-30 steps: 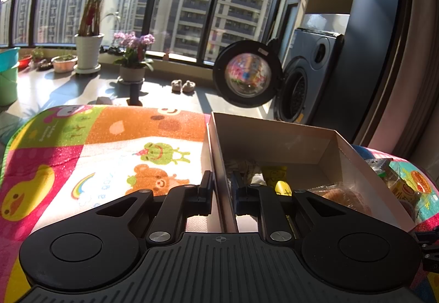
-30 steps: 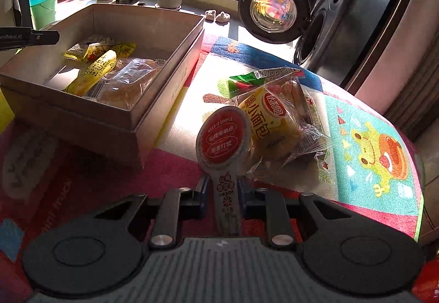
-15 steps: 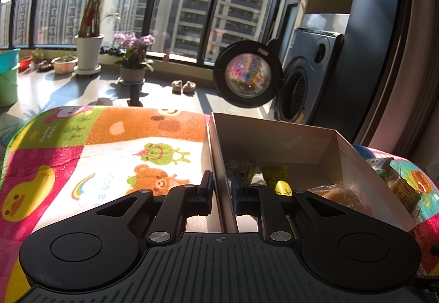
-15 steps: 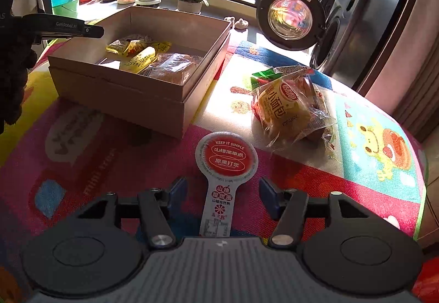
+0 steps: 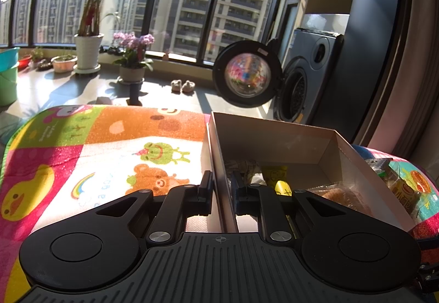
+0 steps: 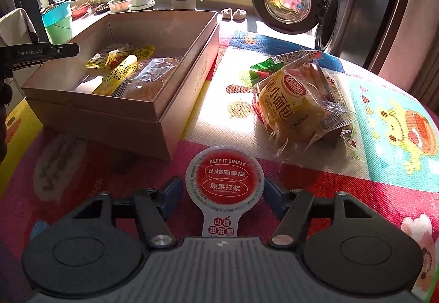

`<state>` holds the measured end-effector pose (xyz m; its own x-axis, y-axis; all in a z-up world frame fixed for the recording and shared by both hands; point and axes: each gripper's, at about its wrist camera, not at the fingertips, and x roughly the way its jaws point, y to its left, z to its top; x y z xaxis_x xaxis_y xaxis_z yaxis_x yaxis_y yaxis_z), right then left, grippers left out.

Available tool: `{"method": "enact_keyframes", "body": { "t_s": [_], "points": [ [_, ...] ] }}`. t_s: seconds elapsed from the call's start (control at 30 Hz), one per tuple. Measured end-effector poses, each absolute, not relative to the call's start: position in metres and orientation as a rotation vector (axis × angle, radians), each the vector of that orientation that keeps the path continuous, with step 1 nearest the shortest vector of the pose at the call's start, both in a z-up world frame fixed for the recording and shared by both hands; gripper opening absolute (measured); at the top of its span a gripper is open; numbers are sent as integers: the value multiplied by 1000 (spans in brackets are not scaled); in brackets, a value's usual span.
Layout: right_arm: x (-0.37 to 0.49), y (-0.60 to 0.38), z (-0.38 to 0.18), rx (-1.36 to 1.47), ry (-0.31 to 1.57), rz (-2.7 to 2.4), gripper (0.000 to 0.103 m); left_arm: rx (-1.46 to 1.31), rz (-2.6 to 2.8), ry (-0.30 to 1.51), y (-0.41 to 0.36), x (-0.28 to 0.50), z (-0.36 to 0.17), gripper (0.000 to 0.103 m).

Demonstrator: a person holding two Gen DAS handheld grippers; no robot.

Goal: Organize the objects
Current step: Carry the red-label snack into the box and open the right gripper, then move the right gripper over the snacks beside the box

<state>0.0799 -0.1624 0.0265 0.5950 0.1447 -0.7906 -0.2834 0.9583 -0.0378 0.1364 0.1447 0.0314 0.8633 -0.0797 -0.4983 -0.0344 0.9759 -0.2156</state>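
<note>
Left gripper (image 5: 221,187) clamped nearly closed; right gripper (image 6: 223,194) spread wide.

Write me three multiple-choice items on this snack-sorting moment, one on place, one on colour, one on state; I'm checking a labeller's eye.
1. Where does the round-headed snack lie?
A. inside the box
B. on the mat, between the right gripper's jaws
C. on top of the bread packet

2. What colour is that snack's round label?
A. red
B. blue
C. green

3. How does the left gripper stand?
A. open, above the mat
B. shut on a yellow packet
C. shut on the box wall

Answers:
1. B: it lies on the mat in front of the box, with the right gripper around it and the bread packet farther off.
2. A: a red disc with white lettering.
3. C: its jaws stand one on each side of the box's left wall, pressed to it.
</note>
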Motion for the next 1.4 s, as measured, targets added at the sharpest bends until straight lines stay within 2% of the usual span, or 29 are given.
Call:
{"method": "enact_keyframes", "body": {
  "t_s": [0.5,0.73,0.93,1.07,1.4],
  "points": [
    [2,-123,71,-176,947,429,61,-222,-24,529,145,136,31,17],
    [-9,-93,88,-179,940,508,61,-222,-25,529,145,136,31,17],
    [27,-79,143,-81,759,507,61,-219,-23,528,145,136,32,17],
    [73,-68,157,-7,700,465,61,-220,-24,528,145,136,32,17],
    [151,-43,99,133,795,298,61,-232,-30,530,144,137,33,17]
  ]
}}
